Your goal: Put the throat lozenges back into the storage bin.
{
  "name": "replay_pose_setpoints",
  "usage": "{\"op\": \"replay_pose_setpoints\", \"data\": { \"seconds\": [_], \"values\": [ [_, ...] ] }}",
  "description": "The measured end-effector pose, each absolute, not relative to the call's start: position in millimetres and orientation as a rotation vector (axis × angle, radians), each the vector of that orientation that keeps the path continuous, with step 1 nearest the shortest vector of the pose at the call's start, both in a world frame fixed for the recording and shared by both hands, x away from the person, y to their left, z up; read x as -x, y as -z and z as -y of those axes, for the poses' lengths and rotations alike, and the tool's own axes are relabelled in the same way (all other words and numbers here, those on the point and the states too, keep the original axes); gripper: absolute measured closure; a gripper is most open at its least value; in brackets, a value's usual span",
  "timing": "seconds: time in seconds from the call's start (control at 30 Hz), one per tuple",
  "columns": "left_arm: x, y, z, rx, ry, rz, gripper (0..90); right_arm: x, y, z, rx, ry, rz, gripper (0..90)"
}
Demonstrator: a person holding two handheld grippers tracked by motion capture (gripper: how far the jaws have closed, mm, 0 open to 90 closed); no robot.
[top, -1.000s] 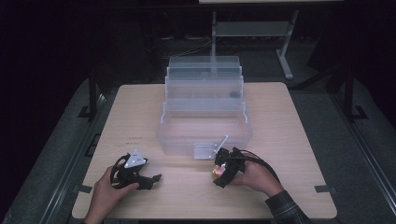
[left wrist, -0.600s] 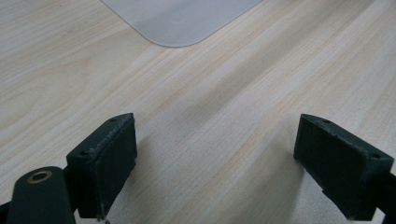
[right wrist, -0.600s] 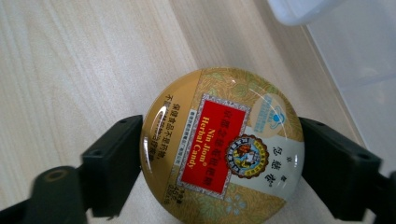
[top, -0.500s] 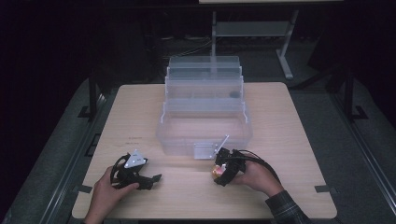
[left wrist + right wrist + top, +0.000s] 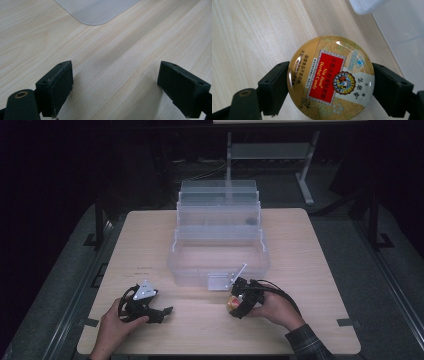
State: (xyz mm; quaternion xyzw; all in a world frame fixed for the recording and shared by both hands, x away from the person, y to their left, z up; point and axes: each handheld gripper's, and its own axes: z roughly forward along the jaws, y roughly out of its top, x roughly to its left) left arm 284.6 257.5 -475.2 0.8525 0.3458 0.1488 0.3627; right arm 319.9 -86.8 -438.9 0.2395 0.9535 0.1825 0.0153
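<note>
Between the right gripper's (image 5: 329, 86) jaws: a round candy tin (image 5: 331, 76), pinched across its diameter, one black pad on each side of the rim. Gripping on the edge makes sense, since the lid is domed and glossy and the pads would likely slip on top. In the high view the right gripper (image 5: 239, 301) sits low over the table (image 5: 310, 270) with the tin (image 5: 233, 304) at its tip, just short of the clear organiser box (image 5: 220, 251) ahead of it. Can't tell whether the tin is touching the wood or lifted slightly.

Tin: likely metal, gold floral print, red label panel, shiny with highlights. Flat puck shape, so a side pinch is the only real hold.

Box: translucent plastic, stepped tiers folded open toward the far side, deep bottom bin nearest the gripper, small latch plate on its front wall. Open tiers suggest the tin is headed inside; the bottom bin is the closest drop.

Left gripper (image 5: 150, 309): jaws spread wide, nothing between them, parked over bare pale wood-grain laminate. A rounded corner of translucent plastic lies ahead of it (image 5: 96, 11). Looks idle, kept well apart from the right one.
</note>
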Motion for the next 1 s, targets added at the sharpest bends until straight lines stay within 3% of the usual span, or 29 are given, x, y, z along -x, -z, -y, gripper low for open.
{"op": "replay_pose_setpoints", "data": {
  "seconds": [1.0],
  "values": [
    [-284.5,475.4,-257.2,-2.19,-0.383,-0.893,12.3,-312.7,407.0,100.4,-0.749,-0.632,-2.935,19.8]
  ]
}}
